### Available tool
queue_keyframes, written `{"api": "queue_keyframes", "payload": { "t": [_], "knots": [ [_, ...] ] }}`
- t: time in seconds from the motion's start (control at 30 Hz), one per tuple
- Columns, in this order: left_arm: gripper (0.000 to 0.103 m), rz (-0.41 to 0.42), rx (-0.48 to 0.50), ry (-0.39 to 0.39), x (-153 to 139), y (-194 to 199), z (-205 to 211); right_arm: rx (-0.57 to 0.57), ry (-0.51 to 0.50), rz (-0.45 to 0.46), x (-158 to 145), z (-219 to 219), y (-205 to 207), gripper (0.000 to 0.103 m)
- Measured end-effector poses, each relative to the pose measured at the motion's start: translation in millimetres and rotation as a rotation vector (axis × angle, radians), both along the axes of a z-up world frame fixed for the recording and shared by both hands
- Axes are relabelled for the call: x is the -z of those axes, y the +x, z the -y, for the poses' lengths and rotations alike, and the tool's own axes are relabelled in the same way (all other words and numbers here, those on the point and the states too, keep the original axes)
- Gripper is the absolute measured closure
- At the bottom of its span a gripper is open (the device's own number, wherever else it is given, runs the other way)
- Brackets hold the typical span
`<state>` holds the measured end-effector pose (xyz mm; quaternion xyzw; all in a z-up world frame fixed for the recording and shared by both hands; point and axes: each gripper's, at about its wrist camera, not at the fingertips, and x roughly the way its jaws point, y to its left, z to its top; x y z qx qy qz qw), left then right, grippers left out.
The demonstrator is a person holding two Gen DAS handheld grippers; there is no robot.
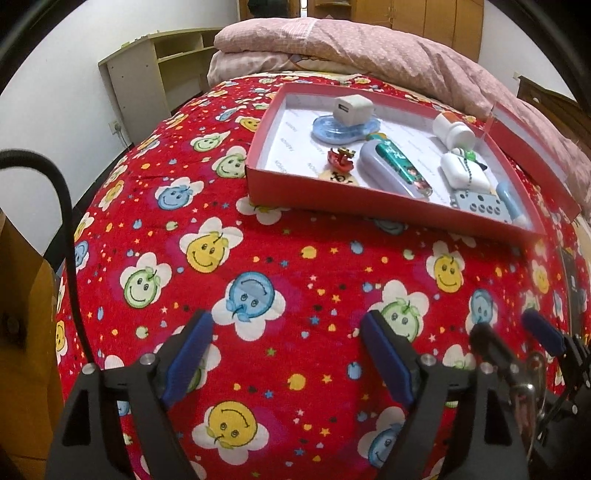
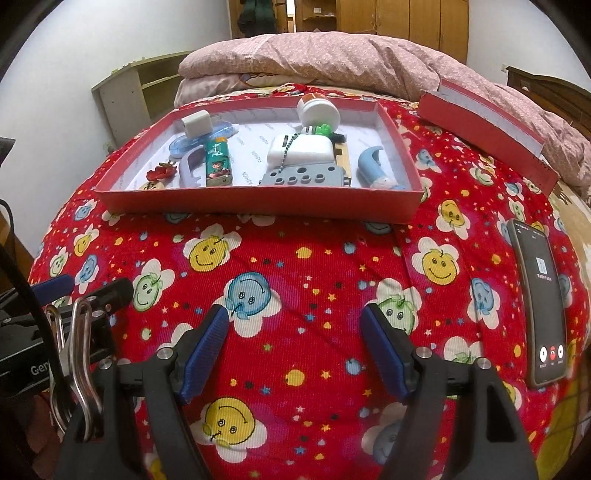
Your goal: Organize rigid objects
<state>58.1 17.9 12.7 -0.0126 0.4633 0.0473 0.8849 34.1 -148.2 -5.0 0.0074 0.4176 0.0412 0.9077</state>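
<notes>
Both my tools, left tool point(image 1: 286, 363) and right tool point(image 2: 293, 360), spread, empty; red box point(image 2: 258, 201) dead ahead, long axis crosswise, phone point(image 2: 537, 302) nearer right.

I worked in a home bedroom. A bed point(image 1: 258, 258) carried a folded quilt point(image 1: 332, 40). Wooden wardrobes point(image 2: 402, 18) stood behind.

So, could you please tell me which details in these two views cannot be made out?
- Phone screen text: too small, right wrist view; in the left wrist view the frame edge cuts it off.
- Yellow item behind the grey block: mostly hidden by the white case.
- Tray lining print: too small, both views.
</notes>
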Motion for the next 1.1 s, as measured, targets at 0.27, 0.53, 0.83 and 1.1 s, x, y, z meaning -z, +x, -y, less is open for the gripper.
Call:
{"api": "queue_keyframes", "payload": {
  "t": [0.27,0.53,0.83,1.1],
  "knots": [
    [0.016,-0.001,0.0,0.001,0.3,0.8,0.2,0.0,0.0,0.002,-0.3,-0.1,-0.2,0.027],
    [0.016,-0.001,0.0,0.001,-0.2,1.1,0.5,0.001,0.001,0.003,-0.3,-0.1,-0.3,0.027],
    [0.015,-0.001,-0.003,0.002,0.8,0.7,0.0,0.001,0.001,0.003,-0.1,-0.2,-0.2,0.026],
    [0.015,0.009,-0.003,0.006,1.9,0.2,-0.3,0.001,0.0,0.004,0.1,-0.3,-0.2,0.026]
  ]
}}
